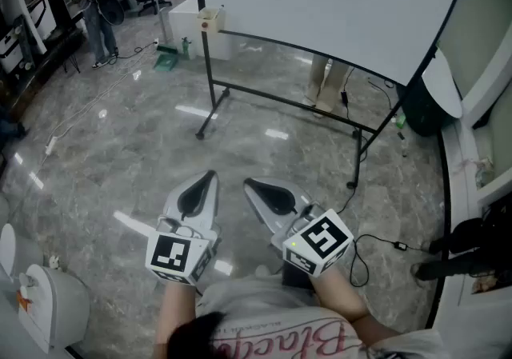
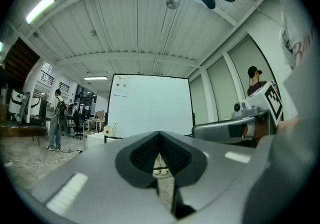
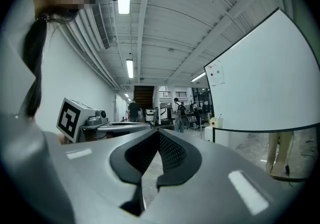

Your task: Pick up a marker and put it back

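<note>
A wheeled whiteboard (image 1: 328, 5) stands a few steps ahead on the marble floor. On its left end hangs a small pale holder (image 1: 210, 19) with something thin sticking out of it; no marker is plainly visible. My left gripper (image 1: 210, 176) and right gripper (image 1: 247, 184) are side by side close to my body, low in the head view, both shut and empty. In the left gripper view the left gripper (image 2: 159, 134) points at the whiteboard (image 2: 150, 103) and holder (image 2: 111, 129). The right gripper (image 3: 159, 132) has the whiteboard (image 3: 265, 88) and holder (image 3: 216, 120) to its right.
Someone's legs (image 1: 326, 81) show behind the board. A person (image 1: 98, 5) stands far left near chairs and desks. A black bin (image 1: 422, 105) and a floor cable (image 1: 376, 241) lie to the right. A white appliance (image 1: 48, 301) sits at bottom left.
</note>
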Demonstrator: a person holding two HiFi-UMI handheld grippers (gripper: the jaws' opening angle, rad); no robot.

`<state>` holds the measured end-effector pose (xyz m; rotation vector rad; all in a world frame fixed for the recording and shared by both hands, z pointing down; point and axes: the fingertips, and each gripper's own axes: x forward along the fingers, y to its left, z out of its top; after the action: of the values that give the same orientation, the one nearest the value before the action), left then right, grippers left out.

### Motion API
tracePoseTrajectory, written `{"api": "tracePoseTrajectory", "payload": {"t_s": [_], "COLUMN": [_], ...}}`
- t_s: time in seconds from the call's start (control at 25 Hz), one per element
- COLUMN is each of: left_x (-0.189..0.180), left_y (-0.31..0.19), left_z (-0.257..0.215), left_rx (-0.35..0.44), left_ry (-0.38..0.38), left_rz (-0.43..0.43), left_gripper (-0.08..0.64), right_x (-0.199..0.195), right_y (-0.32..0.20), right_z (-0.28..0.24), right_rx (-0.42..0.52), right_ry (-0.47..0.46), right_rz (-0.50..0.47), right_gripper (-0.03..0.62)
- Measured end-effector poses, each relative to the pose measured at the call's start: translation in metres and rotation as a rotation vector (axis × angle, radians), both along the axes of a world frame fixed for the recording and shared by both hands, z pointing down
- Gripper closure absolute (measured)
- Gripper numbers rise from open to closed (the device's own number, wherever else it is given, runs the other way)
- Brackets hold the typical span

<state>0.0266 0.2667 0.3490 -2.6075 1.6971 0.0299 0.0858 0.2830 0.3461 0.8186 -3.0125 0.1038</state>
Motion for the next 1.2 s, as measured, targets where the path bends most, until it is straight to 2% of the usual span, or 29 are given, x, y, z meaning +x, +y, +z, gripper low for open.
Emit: {"api": "tracePoseTrajectory", "payload": {"t_s": [0.44, 0.72, 0.96, 1.2], "left_x": [0.023, 0.018, 0.004, -0.026], "left_y": [-0.011, -0.028, -0.071, -0.143], "left_z": [0.006, 0.016, 0.028, 0.019], "left_rx": [0.002, -0.020, -0.028, -0.015], "left_ry": [0.029, 0.048, 0.023, 0.017], "left_rz": [-0.031, -0.037, -0.007, 0.008], "left_gripper": [0.560, 0.560, 0.560, 0.560], "right_x": [0.020, 0.010, -0.010, -0.037], "right_y": [-0.022, -0.027, -0.069, -0.139], "right_z": [0.007, 0.011, 0.027, 0.019], "right_rx": [0.002, 0.027, 0.018, 0.030], "right_ry": [0.010, 0.003, 0.050, 0.038], "right_rz": [-0.016, -0.095, -0.073, -0.044], "right_gripper": [0.592, 0.591, 0.591, 0.591]}}
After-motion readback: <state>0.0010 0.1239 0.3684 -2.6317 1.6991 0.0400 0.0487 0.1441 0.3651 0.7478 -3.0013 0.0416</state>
